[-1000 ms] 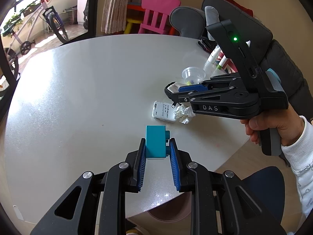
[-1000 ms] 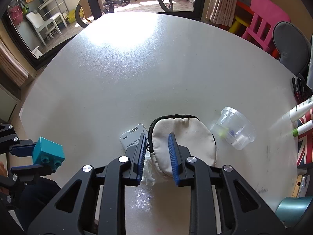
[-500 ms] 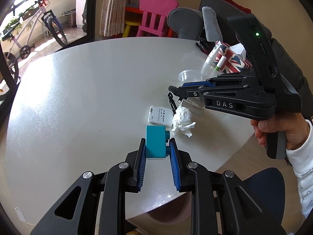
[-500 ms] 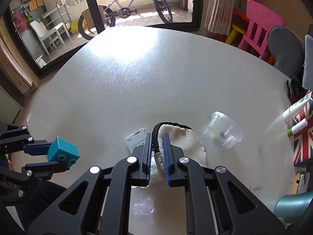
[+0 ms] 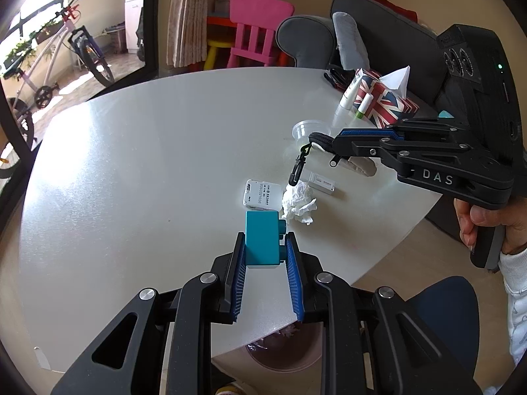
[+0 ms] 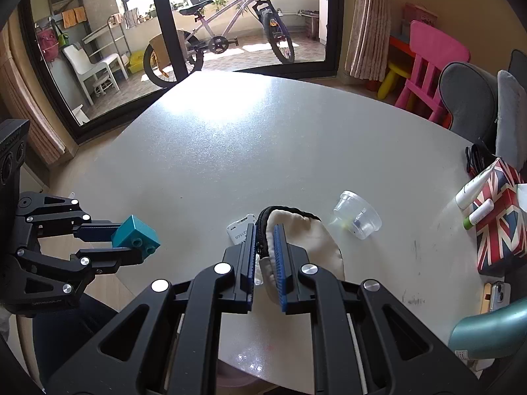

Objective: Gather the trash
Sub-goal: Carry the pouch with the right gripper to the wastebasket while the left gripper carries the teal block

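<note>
— What have you got, and where is the trash?

— The crumpled tissue lies on the white table, near its right-hand edge, just right of a small white labelled box and near a white stick-shaped item. A clear plastic cup lies on its side farther right. None of that is picked up yet.

— And your claws?

— My right gripper is clamped on the zip edge of a cream fabric pouch, which hangs clear of the table with its clip dangling over the tissue. I judge I'm holding it out of the way, since it sat close to the trash. My left gripper is clamped on a teal toy block, held above the near edge of the table.

— Room to move?

— Plenty: the far and left parts of the table are bare. The right side is crowded by a flag-patterned tissue box and tubes. Below the near edge I see a brownish bin, probably where the trash goes. Both claws are full, so one must free itself first.
</note>
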{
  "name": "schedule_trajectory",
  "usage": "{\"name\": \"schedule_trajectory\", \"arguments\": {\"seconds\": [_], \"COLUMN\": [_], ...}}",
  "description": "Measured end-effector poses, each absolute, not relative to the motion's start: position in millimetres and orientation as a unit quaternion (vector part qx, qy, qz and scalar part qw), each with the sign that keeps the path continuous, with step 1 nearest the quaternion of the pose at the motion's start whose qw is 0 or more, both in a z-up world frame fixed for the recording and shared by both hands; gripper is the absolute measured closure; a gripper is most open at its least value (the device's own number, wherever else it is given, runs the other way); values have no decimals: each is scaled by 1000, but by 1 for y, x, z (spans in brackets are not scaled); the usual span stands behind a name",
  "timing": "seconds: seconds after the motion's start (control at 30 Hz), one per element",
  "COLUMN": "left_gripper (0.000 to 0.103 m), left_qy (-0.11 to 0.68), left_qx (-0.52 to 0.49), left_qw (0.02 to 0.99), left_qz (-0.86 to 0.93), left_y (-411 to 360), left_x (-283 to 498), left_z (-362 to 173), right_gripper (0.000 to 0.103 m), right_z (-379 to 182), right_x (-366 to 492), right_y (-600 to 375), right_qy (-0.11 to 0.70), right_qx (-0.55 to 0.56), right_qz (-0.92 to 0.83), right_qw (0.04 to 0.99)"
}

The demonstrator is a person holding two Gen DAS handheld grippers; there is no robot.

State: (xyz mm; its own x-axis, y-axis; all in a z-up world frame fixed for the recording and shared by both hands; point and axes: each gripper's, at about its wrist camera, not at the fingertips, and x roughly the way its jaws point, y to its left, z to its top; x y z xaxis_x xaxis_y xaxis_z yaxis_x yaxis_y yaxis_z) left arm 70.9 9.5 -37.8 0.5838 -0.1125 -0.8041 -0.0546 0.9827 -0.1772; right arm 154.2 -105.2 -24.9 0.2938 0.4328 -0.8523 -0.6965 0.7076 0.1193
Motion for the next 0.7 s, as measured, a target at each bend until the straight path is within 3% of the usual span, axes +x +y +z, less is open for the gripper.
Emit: {"name": "schedule_trajectory", "arguments": {"seconds": [0.7], "left_gripper": [80], "left_qy": [447], "left_qx": [-76], "left_qw": [890], "left_qz": [-42], "left_y": [-27], "left_x": [23], "left_z": [-26], "right_gripper": [93], "right_z": [4], "right_x": [51], "right_y": [-161], "right_qy": [452], "right_qx": [-115], "right_qz": [393], "right_qw": [792]}}
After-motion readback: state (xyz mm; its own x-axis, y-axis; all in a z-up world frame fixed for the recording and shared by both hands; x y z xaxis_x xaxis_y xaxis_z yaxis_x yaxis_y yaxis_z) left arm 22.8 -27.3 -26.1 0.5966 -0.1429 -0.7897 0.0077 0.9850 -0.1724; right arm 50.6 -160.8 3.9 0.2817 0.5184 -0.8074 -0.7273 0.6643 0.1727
